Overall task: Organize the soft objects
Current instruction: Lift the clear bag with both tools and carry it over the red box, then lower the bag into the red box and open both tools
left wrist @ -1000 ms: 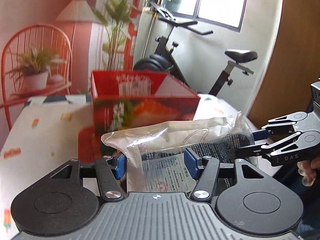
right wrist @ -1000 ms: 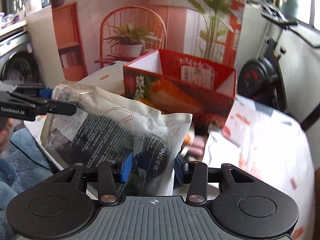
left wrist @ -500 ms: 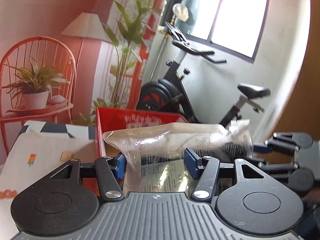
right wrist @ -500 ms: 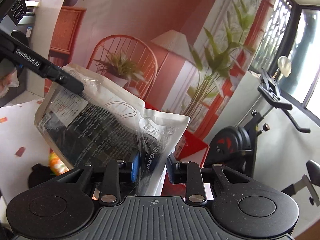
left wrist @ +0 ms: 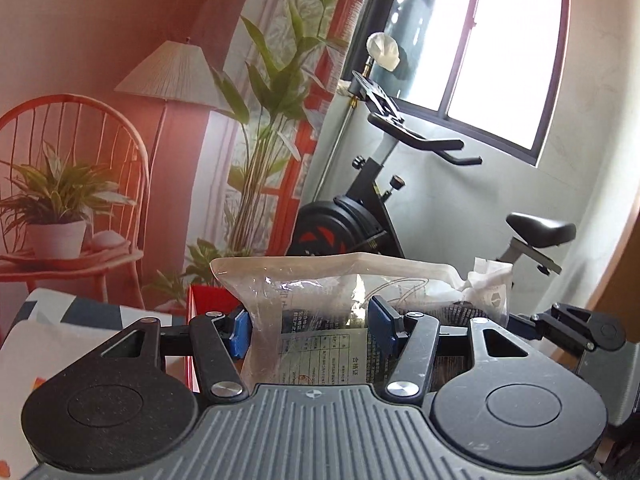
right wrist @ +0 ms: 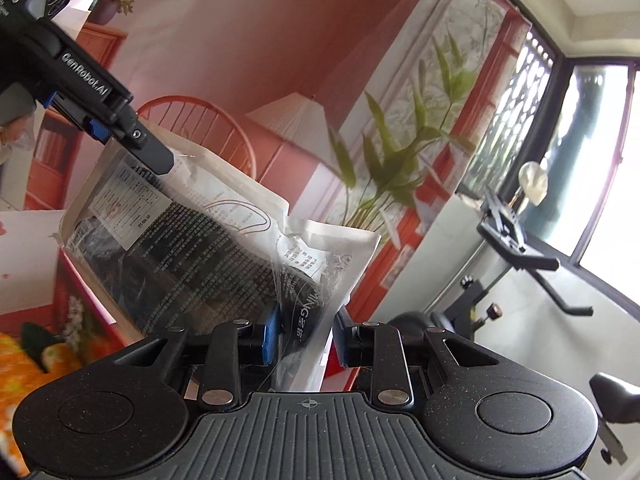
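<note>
behind everything you face a pink backdrop [left wrist: 100, 32] printed with a lamp, a red chair and potted plants. to its right stands a black exercise bike [left wrist: 360, 216] against a pale wall, under a bright window [left wrist: 500, 52].

lower down, your left view shows only a corner of the red box [left wrist: 208, 296], just behind the bag's left end, with a strip of patterned cloth [left wrist: 80, 312] to its left. your right view shows the box's printed side [right wrist: 80, 320] at the lower left, below the bag.

the task's thing, a clear plastic bag [left wrist: 320, 300] with a dark folded item and printed labels inside, hangs in the air between your two tools, above the box. it is stretched sideways across your left view and tilts down toward you in the right one [right wrist: 208, 248].

your left gripper [left wrist: 310, 324] grips one end of the bag: its blue pads [left wrist: 382, 322] sit moderately apart with the bag pinched up between them. in the right view its black finger [right wrist: 152, 152] presses on the bag's upper left corner.

your right gripper [right wrist: 306, 334] holds the other end, the white-edged side with the dark print. its jaws have just been closing, and now stand narrow with the plastic bunched between them, the left pad [right wrist: 272, 332] against the film. in the left view it shows at the right edge [left wrist: 576, 328], meeting the crumpled far end of the bag.
</note>
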A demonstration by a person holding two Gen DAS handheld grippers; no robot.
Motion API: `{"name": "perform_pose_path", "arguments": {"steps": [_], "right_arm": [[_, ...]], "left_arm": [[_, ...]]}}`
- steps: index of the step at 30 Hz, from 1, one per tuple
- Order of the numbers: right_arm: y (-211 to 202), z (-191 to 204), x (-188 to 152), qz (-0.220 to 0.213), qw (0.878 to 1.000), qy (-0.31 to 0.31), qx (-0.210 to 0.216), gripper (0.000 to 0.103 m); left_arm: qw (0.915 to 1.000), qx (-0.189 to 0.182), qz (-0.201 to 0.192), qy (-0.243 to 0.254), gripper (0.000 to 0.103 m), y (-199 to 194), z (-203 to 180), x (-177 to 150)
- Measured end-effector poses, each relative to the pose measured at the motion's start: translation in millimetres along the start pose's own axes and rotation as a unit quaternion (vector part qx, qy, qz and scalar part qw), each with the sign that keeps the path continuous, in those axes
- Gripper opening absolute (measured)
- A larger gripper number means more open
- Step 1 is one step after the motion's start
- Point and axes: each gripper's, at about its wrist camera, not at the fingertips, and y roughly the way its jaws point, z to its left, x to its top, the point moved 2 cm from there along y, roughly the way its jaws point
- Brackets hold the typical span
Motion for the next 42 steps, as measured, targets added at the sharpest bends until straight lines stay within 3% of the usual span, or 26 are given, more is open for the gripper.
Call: {"name": "perform_pose_path", "arguments": {"steps": [3, 7, 10, 16, 20, 25, 30, 40, 42], "right_arm": [[21, -4, -9, -0.012, 1.000, 0.002, -0.013, 0.026], [36, -6, -23, 0.000, 0.999, 0.035, 0.002, 0.026], [33, -2, -37, 0.013, 0.999, 0.033, 0.023, 0.026], [17, -8, -49, 0.039, 0.991, 0.102, 0.070, 0.023], [8, -16, -53, 0.061, 0.983, 0.148, 0.094, 0.018], [5, -15, -51, 0.096, 0.977, 0.159, 0.105, 0.013], [5, -15, -50, 0.109, 0.976, 0.159, 0.103, 0.013], [1, -12, -51, 0.111, 0.977, 0.148, 0.104, 0.013], [2, -11, -51, 0.112, 0.977, 0.148, 0.106, 0.013]], "left_arm": [[0.9998, 0.007, -0.004, 0.015, 0.061, 19, 1, 3], [0.9997, 0.003, 0.024, 0.011, 0.062, 31, 6, -9], [0.9985, -0.010, 0.053, 0.013, 0.062, 33, 13, -24], [0.9948, -0.045, 0.090, -0.009, 0.062, 21, 26, -40], [0.9931, -0.052, 0.103, -0.021, 0.062, 18, 30, -46], [0.9916, -0.047, 0.115, -0.036, 0.068, 16, 32, -50], [0.9933, -0.046, 0.091, -0.054, 0.073, 0, 35, -41], [0.9951, -0.016, 0.012, -0.097, 0.071, -19, 43, -22], [0.9956, -0.004, 0.012, -0.093, 0.070, -16, 38, -22]]}}
